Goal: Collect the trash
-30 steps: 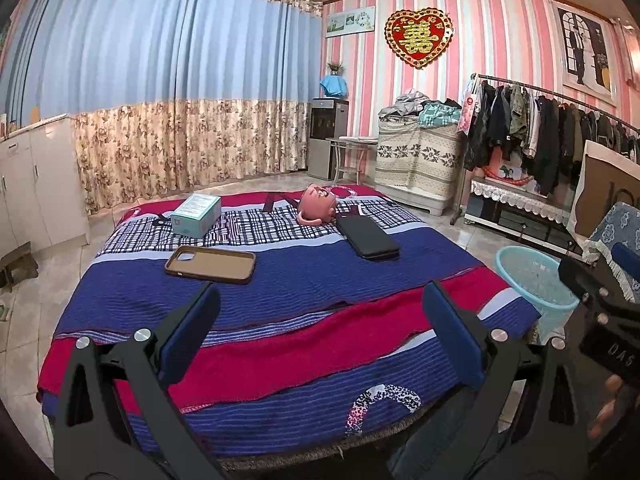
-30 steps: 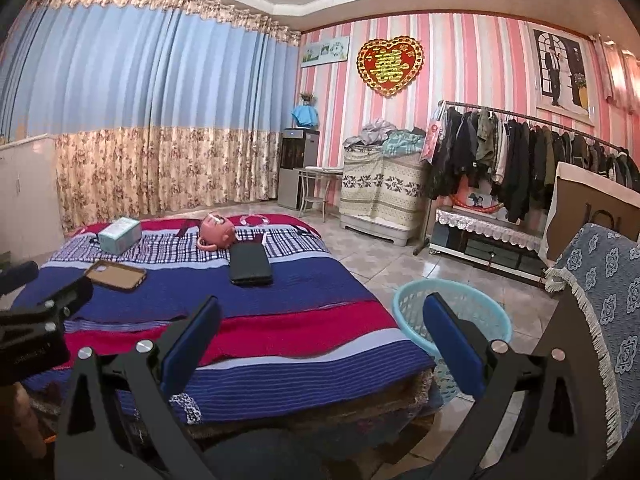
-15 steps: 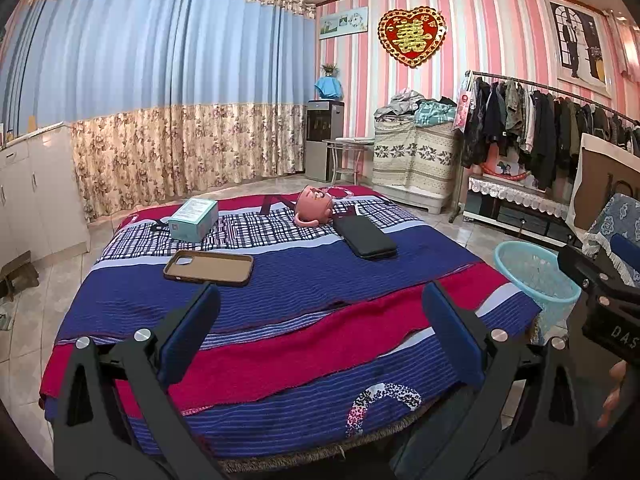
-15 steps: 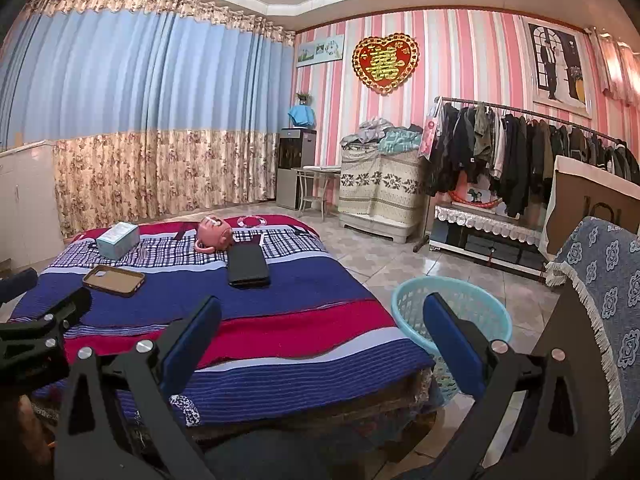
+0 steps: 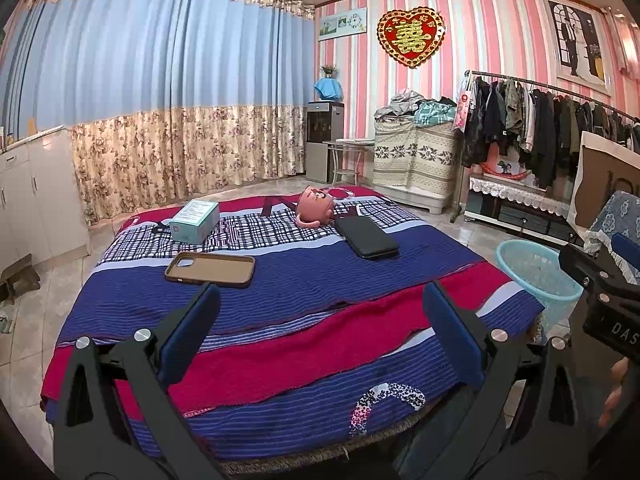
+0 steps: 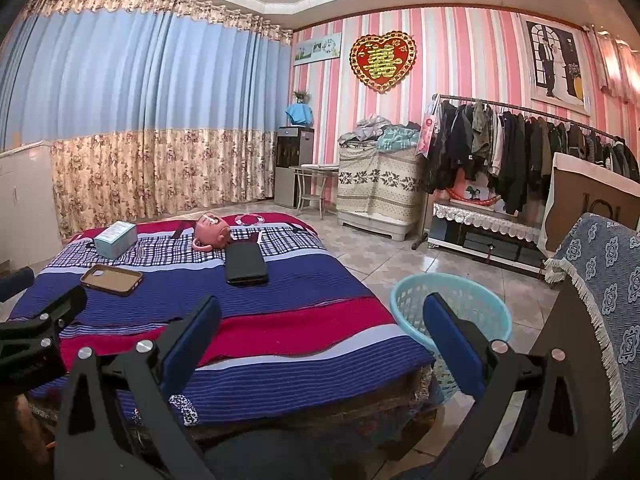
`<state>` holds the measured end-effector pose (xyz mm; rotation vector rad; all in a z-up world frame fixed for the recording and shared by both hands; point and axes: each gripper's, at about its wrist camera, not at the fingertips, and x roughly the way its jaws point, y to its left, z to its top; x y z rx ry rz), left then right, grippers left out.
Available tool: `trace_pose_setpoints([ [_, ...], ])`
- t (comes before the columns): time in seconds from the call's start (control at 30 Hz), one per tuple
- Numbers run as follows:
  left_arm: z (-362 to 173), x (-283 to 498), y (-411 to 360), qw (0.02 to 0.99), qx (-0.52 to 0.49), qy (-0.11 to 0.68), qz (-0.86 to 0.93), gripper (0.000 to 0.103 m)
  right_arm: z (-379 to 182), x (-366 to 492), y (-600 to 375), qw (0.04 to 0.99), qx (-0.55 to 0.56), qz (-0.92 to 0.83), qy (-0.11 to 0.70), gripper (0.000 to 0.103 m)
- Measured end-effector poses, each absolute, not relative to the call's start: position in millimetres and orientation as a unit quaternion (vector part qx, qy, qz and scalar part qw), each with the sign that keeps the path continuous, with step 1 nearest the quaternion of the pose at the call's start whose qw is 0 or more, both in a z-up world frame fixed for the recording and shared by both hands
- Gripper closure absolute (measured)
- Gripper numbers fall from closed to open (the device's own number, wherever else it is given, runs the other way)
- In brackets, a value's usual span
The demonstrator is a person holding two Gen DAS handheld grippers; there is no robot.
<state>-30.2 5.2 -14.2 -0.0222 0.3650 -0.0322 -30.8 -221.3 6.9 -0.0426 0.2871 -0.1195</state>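
Bed (image 5: 280, 320): striped blue-red blanket
Trash: brown phone case (image 5: 210, 269), teal box (image 5: 195, 221), pink cup (image 5: 316, 209), black wallet (image 5: 367, 237), around 12 o'clock
Basket (image 6: 452, 312): turquoise, 3 o'clock of bed
Left gripper (image 5: 320, 336), right gripper (image 6: 320, 338): both spread wide, empty

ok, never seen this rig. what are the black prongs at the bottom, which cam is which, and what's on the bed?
No robot here: a person holds a two-finger claw in each hand, with a fisheye camera looking along the fingers. One view is from the left claw, the other from the right claw. Both are open and hold nothing. On the bed lie a teal box, a brown phone case, a pink teapot and a black case. A teal basket stands on the floor beside the bed.
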Motion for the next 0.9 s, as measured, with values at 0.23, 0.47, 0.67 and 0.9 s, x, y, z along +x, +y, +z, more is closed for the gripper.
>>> trace_pose_setpoints([
  [0.23, -14.4, -30.6, 4.4, 0.984, -0.010, 0.179, -0.016, 0.005, 6.9, -30.9, -221.3, 0.988, -0.021, -0.059, 0.143, 0.005],
  [0.47, -14.9, -31.0, 4.7, 0.984, -0.009, 0.179, -0.016, 0.005, 5.3, -30.3, -222.0, 0.988, -0.021, -0.058, 0.143, 0.005],
  [0.67, -14.8, -30.6, 4.9, 0.983, -0.009, 0.180, -0.017, 0.005, 5.3, -30.7, -222.5, 0.988, -0.021, -0.059, 0.143, 0.005],
  [0.9, -15.3, -31.6, 3.6, 0.984, -0.009, 0.179, -0.016, 0.005, 5.3, -30.9, -223.2, 0.988, -0.020, -0.059, 0.143, 0.005],
])
